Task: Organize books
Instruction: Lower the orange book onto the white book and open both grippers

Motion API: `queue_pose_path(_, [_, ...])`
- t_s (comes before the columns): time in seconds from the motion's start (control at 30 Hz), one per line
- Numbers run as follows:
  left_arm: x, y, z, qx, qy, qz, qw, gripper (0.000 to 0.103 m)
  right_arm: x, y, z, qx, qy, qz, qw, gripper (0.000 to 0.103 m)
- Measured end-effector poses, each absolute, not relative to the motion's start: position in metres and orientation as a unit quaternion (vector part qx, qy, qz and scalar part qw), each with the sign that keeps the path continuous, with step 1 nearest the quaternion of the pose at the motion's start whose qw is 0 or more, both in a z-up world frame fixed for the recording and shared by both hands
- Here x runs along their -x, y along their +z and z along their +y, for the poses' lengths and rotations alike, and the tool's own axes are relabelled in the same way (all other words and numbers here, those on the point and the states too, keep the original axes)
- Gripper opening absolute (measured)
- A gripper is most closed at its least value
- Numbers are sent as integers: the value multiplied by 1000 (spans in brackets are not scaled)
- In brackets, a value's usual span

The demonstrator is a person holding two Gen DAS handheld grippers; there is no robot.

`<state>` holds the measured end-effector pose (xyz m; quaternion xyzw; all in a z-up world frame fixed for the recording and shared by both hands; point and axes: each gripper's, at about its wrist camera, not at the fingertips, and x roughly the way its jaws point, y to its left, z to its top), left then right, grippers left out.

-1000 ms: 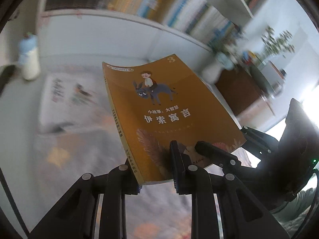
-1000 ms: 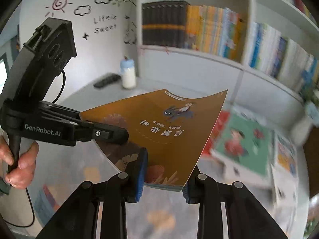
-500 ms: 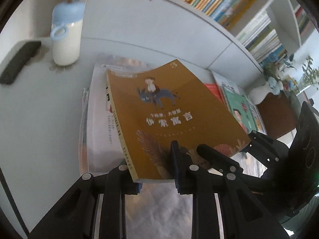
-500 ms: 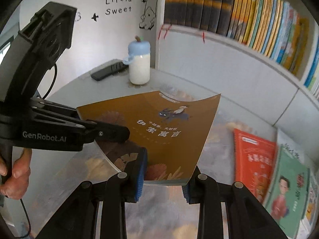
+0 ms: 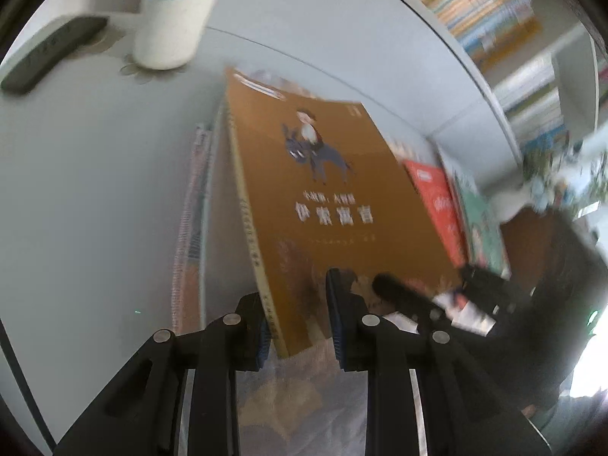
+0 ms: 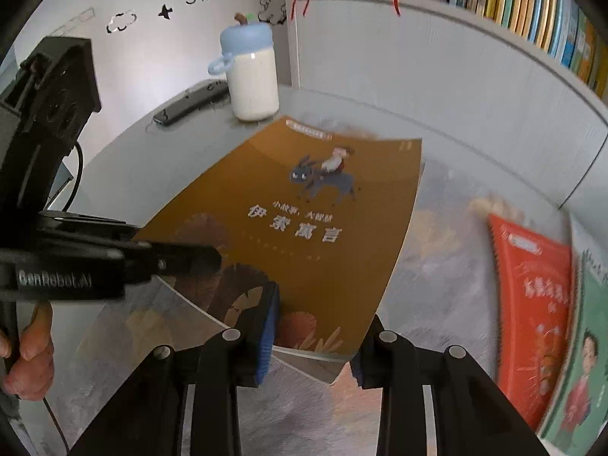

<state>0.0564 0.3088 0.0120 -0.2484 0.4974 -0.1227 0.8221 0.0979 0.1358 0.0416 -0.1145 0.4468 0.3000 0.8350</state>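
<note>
An orange-brown book point(image 5: 334, 197) with a donkey rider on its cover is held by both grippers, low over the grey table point(image 5: 95, 197). My left gripper point(image 5: 298, 323) is shut on the book's near corner at the spine. My right gripper point(image 6: 315, 338) is shut on the other near corner of the book point(image 6: 304, 220). In the right wrist view the left gripper's finger point(image 6: 182, 260) lies on the cover's left side. Under the book's left edge, other stacked books point(image 5: 190, 228) show. Whether the book touches them I cannot tell.
A white bottle point(image 6: 252, 76) with a blue lid and a dark remote point(image 6: 190, 102) stand just beyond the book. A red book point(image 6: 532, 296) and a green book point(image 6: 581, 372) lie flat to the right. A full bookshelf point(image 6: 532, 3) rises behind. A hand point(image 6: 26, 353) grips the left handle.
Both grippers have carried the book down and toward the bottle and remote. The book now hangs low over the stacked books, and the red and green books have come into view at the right.
</note>
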Motion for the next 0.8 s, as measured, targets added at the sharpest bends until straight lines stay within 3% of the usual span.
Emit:
queue_pose_path(0.17, [-65,11,320,269,-104,491,822,21,-95,42,144,108,276,450,842,33])
queue_pose_path(0.3, [-59,18,337,264,-53,477,837,24,-92,37,147,104,263,465,839,58])
queue_pose_path(0.57, [-44,42,346,213,-28,477,852,24,-64,40,119,124,277,471,828,61])
queue_pose_path(0.8, [-43,67,264,171,-121,489,847,24,-13,53,37,98,230,477,842,61])
